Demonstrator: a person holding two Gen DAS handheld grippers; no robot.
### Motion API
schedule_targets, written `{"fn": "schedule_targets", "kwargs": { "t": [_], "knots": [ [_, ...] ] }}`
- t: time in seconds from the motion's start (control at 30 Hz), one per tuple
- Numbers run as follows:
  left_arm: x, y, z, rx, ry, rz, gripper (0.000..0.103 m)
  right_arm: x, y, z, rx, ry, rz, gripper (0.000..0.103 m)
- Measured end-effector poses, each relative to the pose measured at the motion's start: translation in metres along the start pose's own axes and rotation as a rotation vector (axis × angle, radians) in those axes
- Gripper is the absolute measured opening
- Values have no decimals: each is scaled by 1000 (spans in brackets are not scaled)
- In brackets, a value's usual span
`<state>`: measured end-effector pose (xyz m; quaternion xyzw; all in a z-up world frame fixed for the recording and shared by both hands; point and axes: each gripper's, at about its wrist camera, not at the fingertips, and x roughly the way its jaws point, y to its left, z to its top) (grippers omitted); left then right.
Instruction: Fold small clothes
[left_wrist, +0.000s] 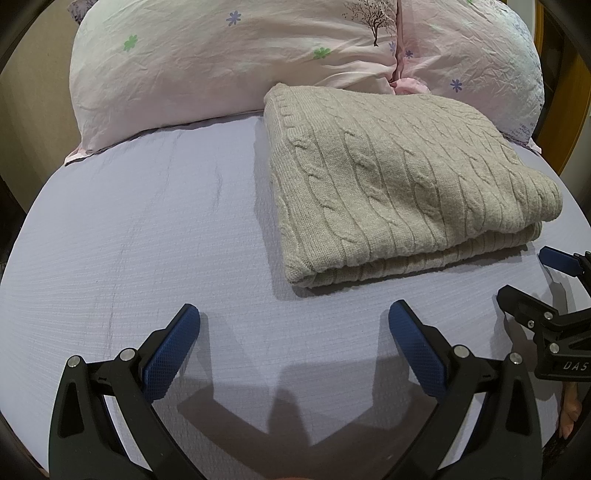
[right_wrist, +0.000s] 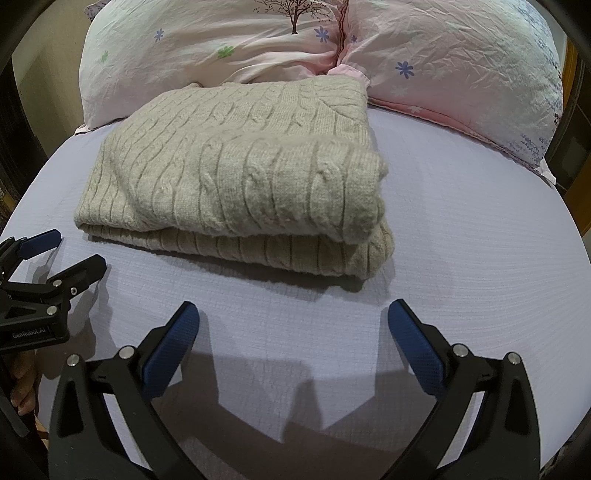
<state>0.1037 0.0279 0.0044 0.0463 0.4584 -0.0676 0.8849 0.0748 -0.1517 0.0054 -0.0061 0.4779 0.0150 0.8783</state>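
Observation:
A beige cable-knit sweater (left_wrist: 399, 177) lies folded in a thick stack on the lavender bed sheet (left_wrist: 147, 229), its far edge against the pillows. It also shows in the right wrist view (right_wrist: 236, 181). My left gripper (left_wrist: 293, 314) is open and empty, hovering over the sheet in front of the sweater's near left corner. My right gripper (right_wrist: 293, 314) is open and empty in front of the sweater's near right corner. Each gripper shows at the edge of the other's view: the right one (left_wrist: 532, 277) and the left one (right_wrist: 70, 251), both open.
Two pink floral pillows (left_wrist: 221, 62) (right_wrist: 461, 66) lie along the head of the bed behind the sweater. The sheet (right_wrist: 480, 240) runs bare to both sides. A wooden frame edge (left_wrist: 570, 110) shows at the far right.

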Motion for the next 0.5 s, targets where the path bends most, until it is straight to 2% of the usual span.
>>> {"fn": "schedule_targets", "kwargs": {
  "t": [0.5],
  "knots": [
    [0, -1, 0, 0, -1, 0, 102, 0, 0, 0, 0, 0, 0, 101]
  ]
}}
